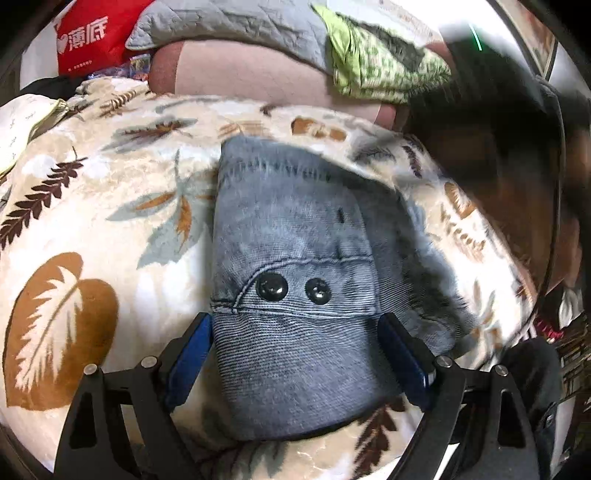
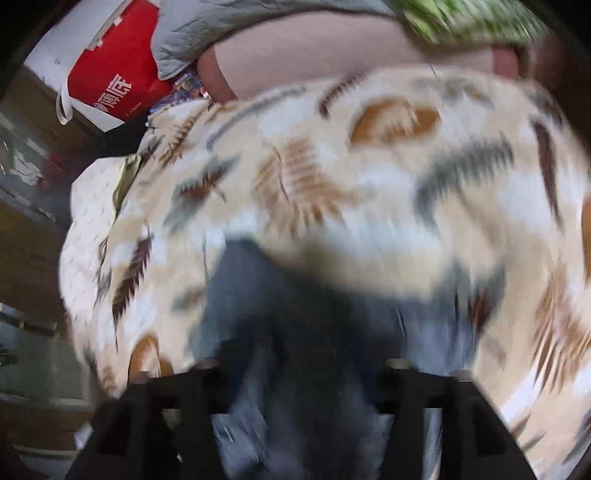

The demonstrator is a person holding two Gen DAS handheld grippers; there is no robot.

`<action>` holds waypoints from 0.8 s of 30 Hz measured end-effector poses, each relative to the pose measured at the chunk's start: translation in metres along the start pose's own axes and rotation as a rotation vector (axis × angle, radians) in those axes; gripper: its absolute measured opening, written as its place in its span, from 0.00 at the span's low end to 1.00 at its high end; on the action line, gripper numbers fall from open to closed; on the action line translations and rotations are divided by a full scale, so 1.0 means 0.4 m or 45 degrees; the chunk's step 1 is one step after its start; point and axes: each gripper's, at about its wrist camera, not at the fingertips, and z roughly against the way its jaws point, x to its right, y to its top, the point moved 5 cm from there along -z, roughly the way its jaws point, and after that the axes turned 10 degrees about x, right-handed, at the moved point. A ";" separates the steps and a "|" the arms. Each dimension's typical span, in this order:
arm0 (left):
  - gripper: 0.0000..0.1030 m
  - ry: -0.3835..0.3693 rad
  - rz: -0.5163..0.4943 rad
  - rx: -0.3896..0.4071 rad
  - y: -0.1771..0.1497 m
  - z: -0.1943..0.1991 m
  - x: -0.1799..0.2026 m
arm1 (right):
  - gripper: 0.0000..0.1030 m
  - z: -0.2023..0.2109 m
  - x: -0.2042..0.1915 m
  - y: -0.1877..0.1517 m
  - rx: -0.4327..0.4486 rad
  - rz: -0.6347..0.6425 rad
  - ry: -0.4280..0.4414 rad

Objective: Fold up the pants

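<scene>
L wrist view, going left to right: leaf-print blanket [image 1: 92, 229] fills the area off the L finger's outer side, w/ a big brown leaf just beside that finger. The left gripper [image 1: 295, 325] has its jaws spread wide; blue pads [image 1: 190, 354] sit either side of the folded pants [image 1: 295, 266], which lie flat on the blanket straight ahead, between the fingers. Waistband end is nearest the gripper, two dark buttons [image 1: 290, 288] just past the fingertips, hem end farthest out. Pads look level w/ the bundle's edges; can't tell if they touch it, no grip visible. A looser flap of denim sticks out past the R finger. Far ahead: red bag [image 1: 92, 40], grey quilt [image 1: 236, 26], green patterned cloth [image 1: 384, 62]. Off to the R, a dark blurred shape, unclear what.

R wrist view: heavy motion blur. Red bag [image 2: 114, 70] far ahead-left, blanket [image 2: 369, 177] across the middle. Pants [image 2: 258, 295] show as a blue-grey smear right in front of the right gripper [image 2: 299, 373], running down between its dark fingers. Fingers appear apart, but open-or-closed state can't be told, nor any hold.
</scene>
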 end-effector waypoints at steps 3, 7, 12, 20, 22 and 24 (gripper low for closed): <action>0.87 0.028 0.033 0.064 0.021 0.033 -0.014 | 0.63 -0.039 0.104 -0.122 -0.087 -0.046 -0.092; 0.87 0.110 0.070 0.079 0.033 0.062 -0.042 | 0.63 0.015 0.137 -0.148 0.041 -0.155 0.023; 0.87 0.249 0.100 0.068 0.032 0.085 -0.080 | 0.63 0.115 0.075 -0.216 0.243 -0.029 0.078; 0.87 0.338 0.039 0.013 0.009 0.082 -0.073 | 0.65 0.086 0.062 -0.331 0.250 0.224 -0.075; 0.87 0.335 0.025 0.017 0.011 0.085 -0.065 | 0.65 0.118 0.059 -0.321 0.287 0.180 -0.060; 0.87 0.345 0.013 0.017 0.011 0.087 -0.063 | 0.66 0.154 0.056 -0.318 0.369 0.184 -0.045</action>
